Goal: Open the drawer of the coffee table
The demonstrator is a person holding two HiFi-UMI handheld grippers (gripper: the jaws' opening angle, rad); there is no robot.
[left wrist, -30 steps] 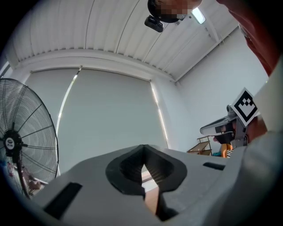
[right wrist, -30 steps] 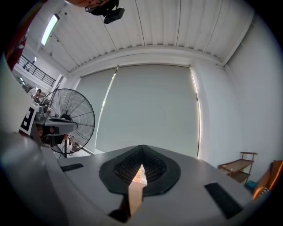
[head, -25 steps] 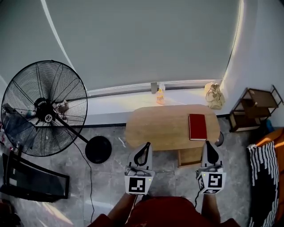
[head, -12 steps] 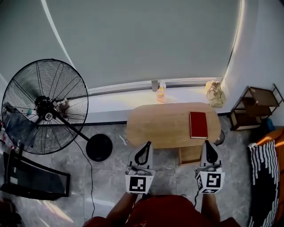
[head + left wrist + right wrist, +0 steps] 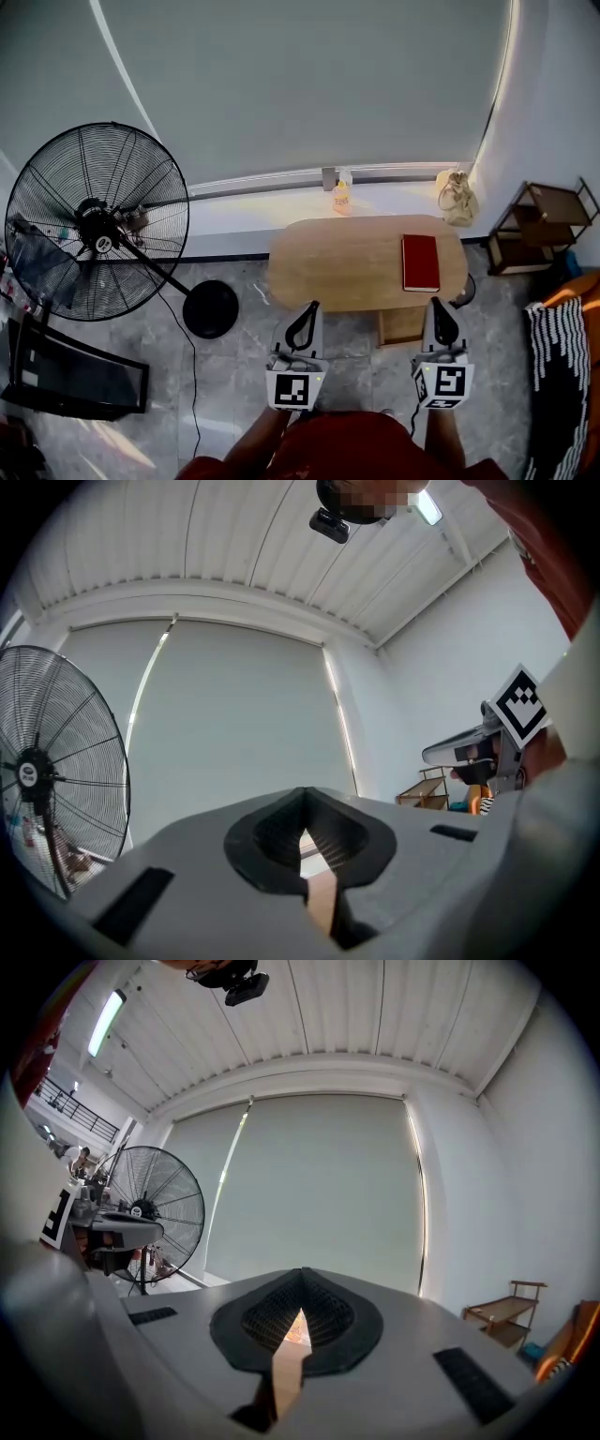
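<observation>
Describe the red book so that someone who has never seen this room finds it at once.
Find the oval wooden coffee table in front of the window sill. At its right end lies the red book, flat and closed. It is the only thing on the tabletop; the yellow bottle and the beige bag sit behind it on the sill.

So I'm counting one coffee table (image 5: 347, 267), one red book (image 5: 420, 262), one big standing fan (image 5: 94, 225), one small bottle (image 5: 340, 197), one tan bag (image 5: 455, 200), one wooden side shelf (image 5: 544, 230), and I'm seeing two grippers: left gripper (image 5: 311, 305), right gripper (image 5: 436, 301).
</observation>
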